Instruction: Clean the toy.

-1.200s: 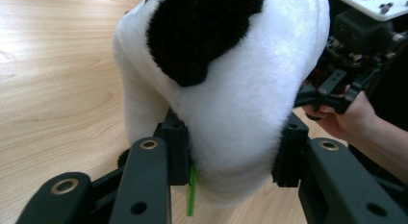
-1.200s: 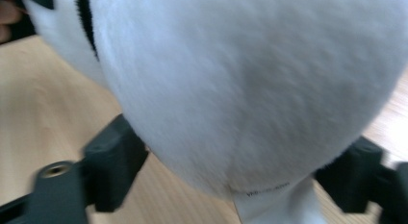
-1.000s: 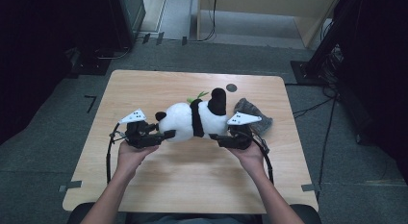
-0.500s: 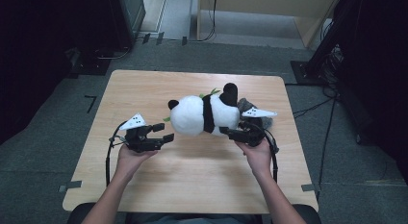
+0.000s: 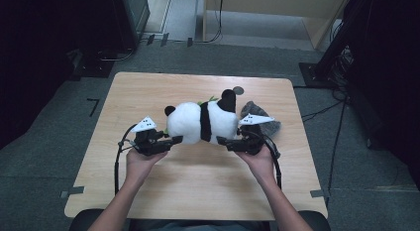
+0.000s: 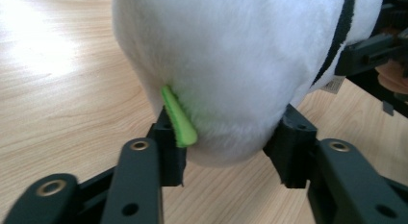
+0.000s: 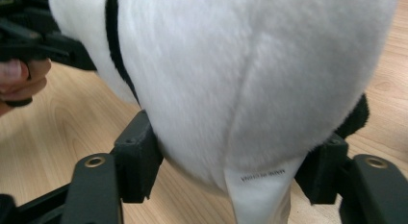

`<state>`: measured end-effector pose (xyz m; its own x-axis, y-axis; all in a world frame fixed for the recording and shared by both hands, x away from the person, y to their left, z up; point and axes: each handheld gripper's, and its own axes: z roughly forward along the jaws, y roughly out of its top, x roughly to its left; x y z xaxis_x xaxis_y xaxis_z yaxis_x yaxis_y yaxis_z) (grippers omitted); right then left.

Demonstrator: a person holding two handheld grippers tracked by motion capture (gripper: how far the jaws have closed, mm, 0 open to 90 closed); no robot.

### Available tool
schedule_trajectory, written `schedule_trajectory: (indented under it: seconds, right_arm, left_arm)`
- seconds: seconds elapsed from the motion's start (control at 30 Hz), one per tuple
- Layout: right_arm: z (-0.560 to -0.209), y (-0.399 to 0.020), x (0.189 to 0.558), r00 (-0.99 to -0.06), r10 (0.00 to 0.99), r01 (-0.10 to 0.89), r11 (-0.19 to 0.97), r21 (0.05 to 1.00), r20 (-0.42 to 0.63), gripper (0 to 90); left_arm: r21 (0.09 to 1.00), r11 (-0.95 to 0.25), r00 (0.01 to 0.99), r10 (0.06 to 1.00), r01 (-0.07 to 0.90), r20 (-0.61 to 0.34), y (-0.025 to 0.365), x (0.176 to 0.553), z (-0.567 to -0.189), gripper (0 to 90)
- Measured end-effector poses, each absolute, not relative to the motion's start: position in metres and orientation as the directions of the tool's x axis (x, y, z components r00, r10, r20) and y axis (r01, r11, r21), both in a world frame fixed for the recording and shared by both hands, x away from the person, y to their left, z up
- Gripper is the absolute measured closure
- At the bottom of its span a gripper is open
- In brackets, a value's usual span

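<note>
Panda: we find it mid-desk, between our two grippers; it has slid toward our left over the last second, head end now leading.
Left gripper: its jaws have just been closing; in the left gripper view they pinch the white head end beside the green leaf.
Right gripper: its jaws have just been opening, yet in the right gripper view they press the rump by its label.
Grey cloth: uncovered, behind our right gripper.
Meaning: we judge we hold both ends, ready to lift or turn.

Fluffy plush panda, smooth wooden table
</note>
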<state>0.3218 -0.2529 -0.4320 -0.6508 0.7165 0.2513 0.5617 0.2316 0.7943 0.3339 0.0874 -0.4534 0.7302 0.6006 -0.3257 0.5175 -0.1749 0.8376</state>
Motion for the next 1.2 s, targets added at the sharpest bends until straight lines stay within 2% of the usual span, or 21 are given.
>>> schedule_trajectory:
  seconds: [0.1,0.4,0.87,1.2]
  right_arm:
    - [-0.431,-0.255,0.321,-0.658,0.709,0.557,0.232,0.797,0.254,33.5]
    - [-0.425,-0.259,0.319,-0.668,0.701,0.534,0.22,0.816,0.248,32.8]
    - [-0.419,-0.253,0.313,-0.692,0.696,0.503,0.274,0.819,0.192,32.3]
    - [-0.419,-0.253,0.314,-0.677,0.702,0.529,0.254,0.81,0.221,32.3]
  left_arm:
    - [0.823,-0.153,0.718,0.59,0.547,-0.368,0.09,0.336,-0.455,46.9]
    - [0.816,-0.126,0.714,0.57,0.564,-0.407,0.095,0.337,-0.453,38.9]
    - [0.813,-0.083,0.701,0.562,0.576,-0.439,0.101,0.337,-0.451,38.8]
    - [0.797,-0.119,0.695,0.576,0.592,-0.43,0.099,0.337,-0.453,38.8]
